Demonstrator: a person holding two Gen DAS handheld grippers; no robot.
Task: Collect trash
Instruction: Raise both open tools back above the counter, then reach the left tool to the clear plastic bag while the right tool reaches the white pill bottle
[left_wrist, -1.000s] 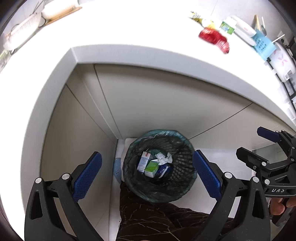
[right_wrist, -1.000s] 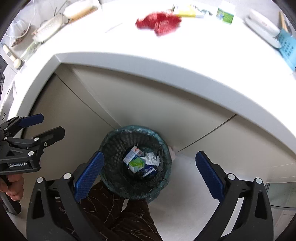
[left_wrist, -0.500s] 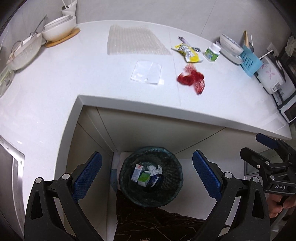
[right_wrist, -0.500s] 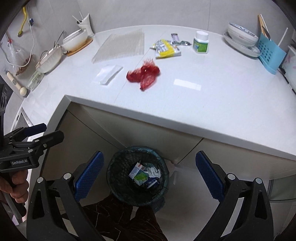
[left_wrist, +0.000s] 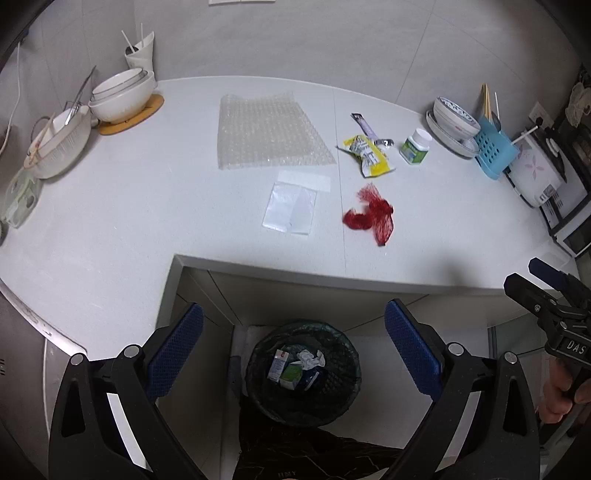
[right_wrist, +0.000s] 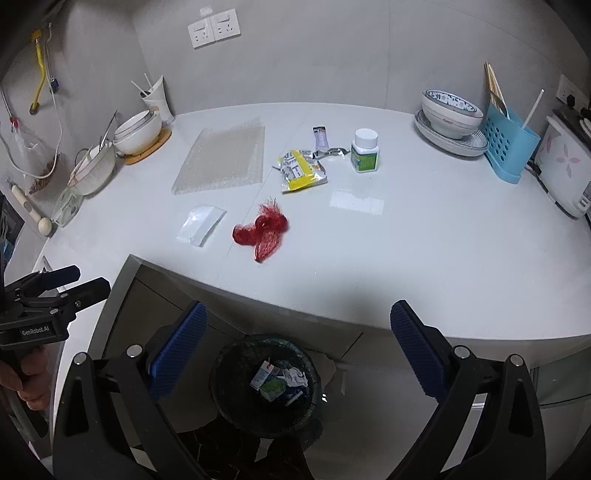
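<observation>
On the wall, socket plate (right_wrist: 213, 32), right view only

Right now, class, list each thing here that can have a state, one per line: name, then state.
left gripper: open, empty
right gripper: open, empty
trash bin: lined, partly filled
red mesh bag: crumpled on counter
yellow wrapper: torn open, lying flat
green-label bottle: upright, capped
bubble wrap sheet: spread flat

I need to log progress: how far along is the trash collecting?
Done: a carton and crumpled paper lie in the bin. In hand: nothing; left hand-held gripper and right hand-held gripper are open. Left on the counter: red net, yellow wrapper, clear bag, bubble wrap.
</observation>
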